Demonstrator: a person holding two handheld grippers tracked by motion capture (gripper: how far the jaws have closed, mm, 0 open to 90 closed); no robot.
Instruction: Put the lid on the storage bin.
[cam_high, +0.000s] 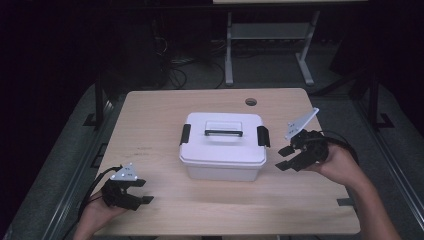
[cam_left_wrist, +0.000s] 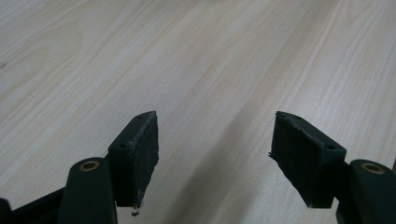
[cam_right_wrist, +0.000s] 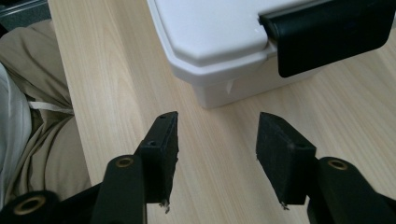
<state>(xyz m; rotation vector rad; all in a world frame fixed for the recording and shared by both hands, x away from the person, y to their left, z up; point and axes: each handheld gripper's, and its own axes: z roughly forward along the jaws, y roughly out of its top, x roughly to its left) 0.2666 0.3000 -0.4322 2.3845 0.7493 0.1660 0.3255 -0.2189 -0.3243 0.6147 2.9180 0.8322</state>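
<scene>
The white box (cam_high: 223, 147) sits in the middle of the table (cam_high: 150, 120), its black side clip (cam_right_wrist: 327, 35) facing the right gripper (cam_high: 289, 157). That gripper is just beside it, fingers apart and empty. The left gripper (cam_high: 142, 191) is farther off, also apart and empty.

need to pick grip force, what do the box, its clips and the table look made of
Box: looks like white moulded plastic, smooth and slightly glossy, with rounded corners and a stepped lid rim.
Clips: black plastic by the look, smooth with a matt sheen.
Table: pale wood grain, flat and matt; real wood or a printed laminate, the look leaves that open.
</scene>
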